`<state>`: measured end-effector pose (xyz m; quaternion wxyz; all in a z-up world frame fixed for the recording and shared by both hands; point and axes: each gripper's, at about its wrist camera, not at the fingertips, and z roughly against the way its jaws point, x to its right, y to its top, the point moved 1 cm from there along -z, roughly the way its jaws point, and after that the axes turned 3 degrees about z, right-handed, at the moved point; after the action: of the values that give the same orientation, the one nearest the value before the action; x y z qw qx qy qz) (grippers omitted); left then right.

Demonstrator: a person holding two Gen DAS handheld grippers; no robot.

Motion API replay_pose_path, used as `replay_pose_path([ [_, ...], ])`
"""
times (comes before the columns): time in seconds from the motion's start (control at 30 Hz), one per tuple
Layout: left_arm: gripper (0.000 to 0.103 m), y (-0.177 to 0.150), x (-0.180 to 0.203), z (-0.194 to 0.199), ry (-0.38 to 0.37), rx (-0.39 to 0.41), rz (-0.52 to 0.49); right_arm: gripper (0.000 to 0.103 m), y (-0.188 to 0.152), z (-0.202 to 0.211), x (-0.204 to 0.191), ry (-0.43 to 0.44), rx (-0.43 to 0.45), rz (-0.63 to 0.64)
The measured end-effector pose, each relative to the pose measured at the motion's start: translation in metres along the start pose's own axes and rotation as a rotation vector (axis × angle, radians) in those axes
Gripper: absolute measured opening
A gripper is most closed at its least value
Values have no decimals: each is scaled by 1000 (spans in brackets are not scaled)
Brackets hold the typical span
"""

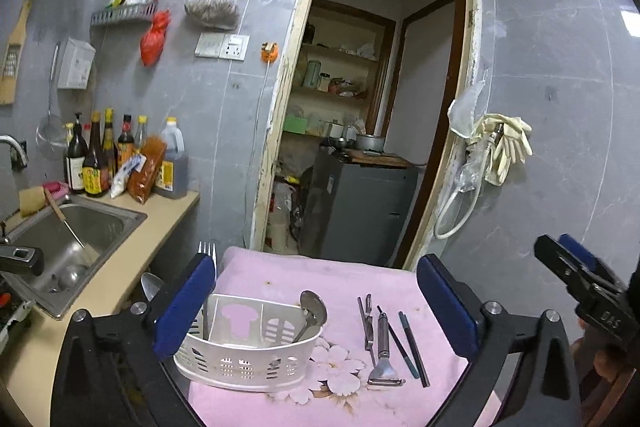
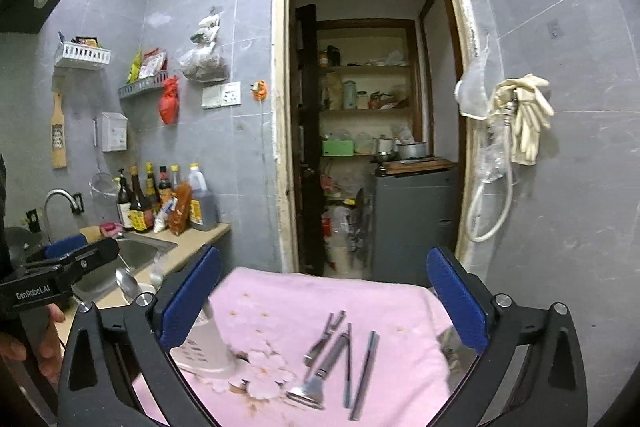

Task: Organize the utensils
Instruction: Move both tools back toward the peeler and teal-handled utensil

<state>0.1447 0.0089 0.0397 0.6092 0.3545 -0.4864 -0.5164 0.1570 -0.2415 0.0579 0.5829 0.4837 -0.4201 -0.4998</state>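
A white slotted utensil basket point(image 1: 244, 347) stands on a pink flowered cloth point(image 1: 320, 279). A ladle point(image 1: 310, 315) leans in its right compartment; a fork point(image 1: 208, 255) stands at its left end, with a spoon point(image 1: 151, 285) beside it. To the right lie tongs point(image 1: 367, 325), a peeler point(image 1: 384, 351) and two dark chopsticks point(image 1: 412, 347). My left gripper point(image 1: 316, 303) is open and empty above the basket. In the right wrist view my right gripper point(image 2: 324, 303) is open and empty above the peeler point(image 2: 320, 371), tongs point(image 2: 325, 335) and chopsticks point(image 2: 362, 375); the basket point(image 2: 208, 351) is blurred.
A counter with a steel sink point(image 1: 76, 235) and several sauce bottles point(image 1: 96, 163) lies to the left. A doorway point(image 1: 360, 107) opens behind the cloth onto shelves and a grey cabinet. Gloves point(image 1: 504, 147) and a hose hang on the right wall.
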Motion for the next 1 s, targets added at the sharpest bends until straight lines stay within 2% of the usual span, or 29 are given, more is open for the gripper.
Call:
replay_pose_path([
  [0.27,102,-16,36,-3,23,2,-88,101,-19,2,27,-50,-49,16],
  [0.63,102,-36,80,-32,28,-34,-144,101,-46,-19,76,-71,-133,3],
  [1.0,102,-64,115,-94,34,-161,-161,101,-82,-65,132,-46,-253,-24],
])
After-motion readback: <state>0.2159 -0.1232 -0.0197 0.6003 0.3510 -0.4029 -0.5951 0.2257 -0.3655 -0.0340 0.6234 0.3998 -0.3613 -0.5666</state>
